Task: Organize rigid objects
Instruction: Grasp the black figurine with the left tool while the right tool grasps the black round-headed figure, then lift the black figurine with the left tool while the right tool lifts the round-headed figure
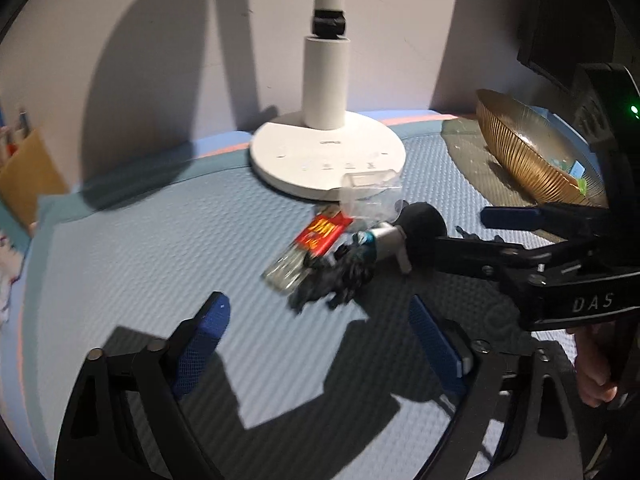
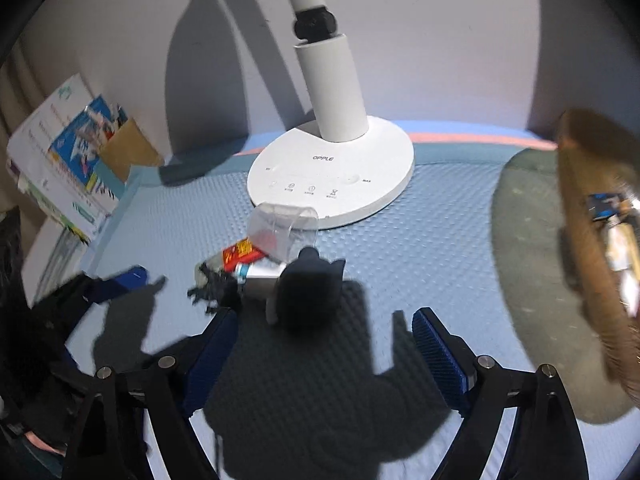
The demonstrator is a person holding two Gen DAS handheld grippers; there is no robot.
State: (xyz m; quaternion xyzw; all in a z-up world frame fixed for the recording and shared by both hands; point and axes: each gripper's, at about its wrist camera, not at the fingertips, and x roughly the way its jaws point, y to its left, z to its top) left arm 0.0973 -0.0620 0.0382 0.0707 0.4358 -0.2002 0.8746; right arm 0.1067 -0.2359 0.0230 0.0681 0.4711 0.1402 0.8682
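Gold, ribbed and tilted on a grey mat, a bowl [image 1: 532, 152] at the right edge of both views holds a few small packets, one blue. At frame centre a pile of small rigid objects [image 1: 340, 244] lies on the blue textured table mat [image 1: 140, 248] just in front of a white lamp base [image 1: 328, 156]: a clear plastic cup on its side, a red packet, a silver piece and a black ball. Only the right wrist view shows the leaflets and brown envelope [image 2: 128, 152] at upper left. Both the left gripper [image 1: 320, 344] and right gripper [image 2: 324, 356] stand released and empty, open mat between their blue pads.
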